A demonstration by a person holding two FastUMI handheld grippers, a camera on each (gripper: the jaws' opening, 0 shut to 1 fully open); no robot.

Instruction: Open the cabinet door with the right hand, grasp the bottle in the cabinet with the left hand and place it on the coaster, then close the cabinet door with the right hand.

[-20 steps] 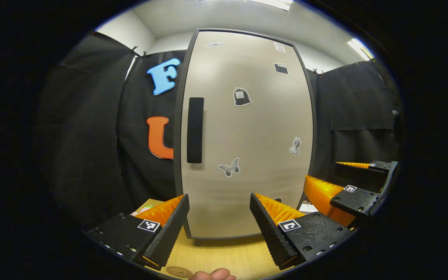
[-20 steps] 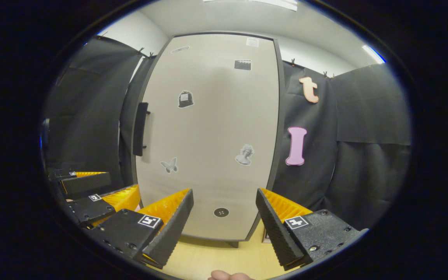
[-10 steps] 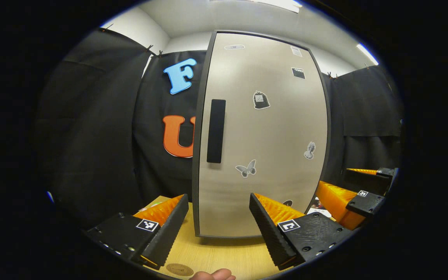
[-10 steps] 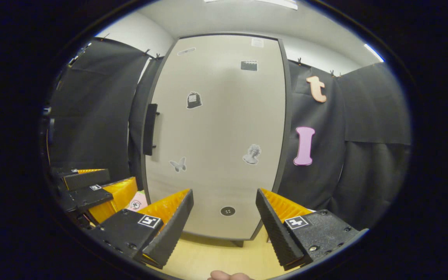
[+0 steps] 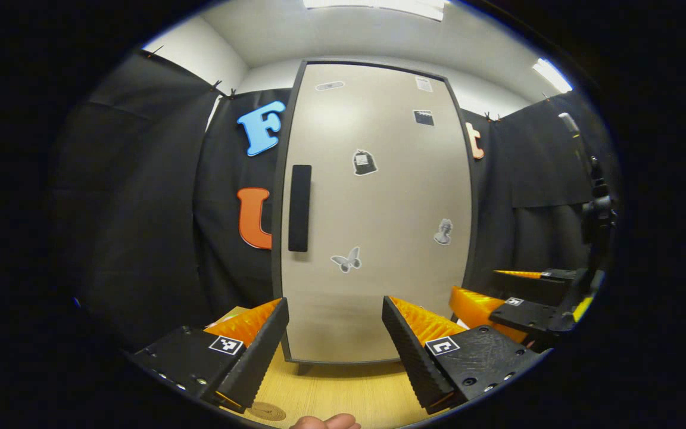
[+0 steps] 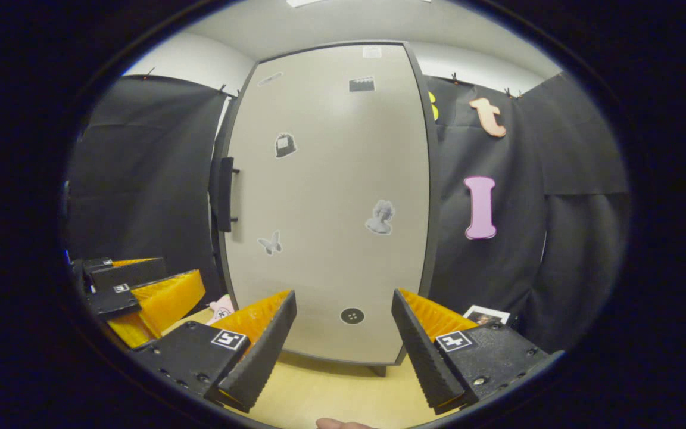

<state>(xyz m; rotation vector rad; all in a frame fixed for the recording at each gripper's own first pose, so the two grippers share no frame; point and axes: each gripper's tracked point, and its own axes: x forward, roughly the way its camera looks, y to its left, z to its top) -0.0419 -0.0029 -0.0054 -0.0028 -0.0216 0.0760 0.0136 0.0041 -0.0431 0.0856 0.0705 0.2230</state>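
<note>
Black cloth lines the booth behind a tall beige cabinet that stands on a light wooden table (image 5: 331, 393). Cabinet door (image 5: 379, 208) sits flush in its dark frame, closed; the bottle is not visible. Black vertical handle (image 5: 299, 207) is mounted near the door's left edge; the right gripper view shows it side-on, standing off the door on two posts (image 6: 225, 193). Door carries small stickers: butterfly sticker (image 5: 346, 261), bust sticker (image 5: 443, 231), button sticker (image 6: 352, 316) low down.

Left gripper (image 5: 335, 339): fingers spread wide, nothing between them, pointed at the door's lower half, apart from it. Round brown coaster (image 5: 265, 410) lies on the table just below its left finger. Right gripper (image 6: 344, 336): fingers likewise spread, empty, facing the lower door, not at the handle. Each gripper shows in the other's view, at the right edge (image 5: 513, 301) and at the left edge (image 6: 140, 292), both spread. A fingertip (image 5: 325, 422) shows at the bottom edge. A pink card (image 6: 222, 308) and a small photo (image 6: 486, 314) lie on the table beside the cabinet base.
</note>
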